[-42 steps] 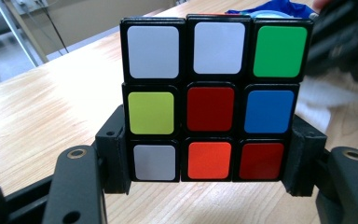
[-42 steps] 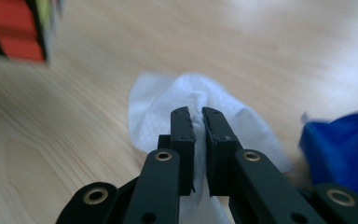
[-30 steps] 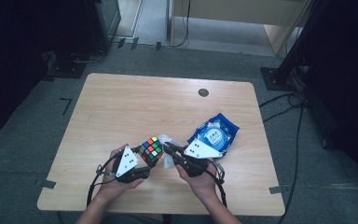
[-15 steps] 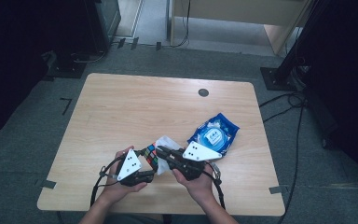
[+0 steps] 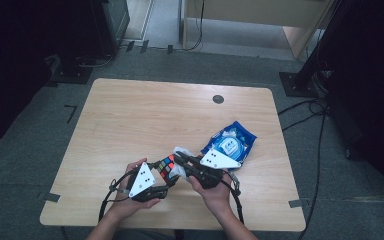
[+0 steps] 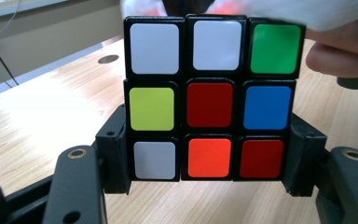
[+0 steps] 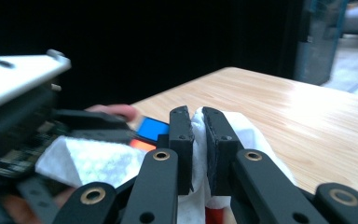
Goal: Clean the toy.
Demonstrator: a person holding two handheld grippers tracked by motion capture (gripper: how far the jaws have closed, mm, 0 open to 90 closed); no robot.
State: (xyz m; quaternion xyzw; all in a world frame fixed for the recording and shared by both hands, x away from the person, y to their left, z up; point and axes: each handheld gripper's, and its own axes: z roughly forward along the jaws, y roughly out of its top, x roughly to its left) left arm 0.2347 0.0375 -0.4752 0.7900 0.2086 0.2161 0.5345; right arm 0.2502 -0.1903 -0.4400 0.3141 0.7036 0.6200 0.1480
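Near edge of the bench [image 5: 130, 115], w/ me running the rig remotely: left tongs [image 6: 209, 154] clamp a scrambled puzzle cube [image 6: 210, 98] by its lower row, one pad on each side, holding it off the wood w/ a full face turned to the left gripper view. That grip looks chosen to leave the upper rows and top bare for wiping, as I read it. In the high view the left tongs [image 5: 164, 176] and right tongs [image 5: 179, 159] meet over the cube [image 5: 166, 167], just inside the front edge, roughly mid-width.

Right tongs [image 7: 198, 128] are pinched shut on a white wipe [image 7: 86, 161], folds bulging out on both sides of the pads; the cloth drapes toward the cube's top, approx. where white shows above the top row in the left gripper view. Job in hand, by my reading: cleaning the cube.

Cube itself: black frame, glossy stickers. Face shown reads white, white, green; yellow-green, dark red, blue; white, orange, red. Blue and orange squares also peek past the right tongs.

Just beyond the right hand, a blue wipes pack [image 5: 230, 145] lies flat on the bench, presumably the cloth's source, kept within reach. Farther back, a small dark round grommet [image 5: 218, 99] sits near the far edge.
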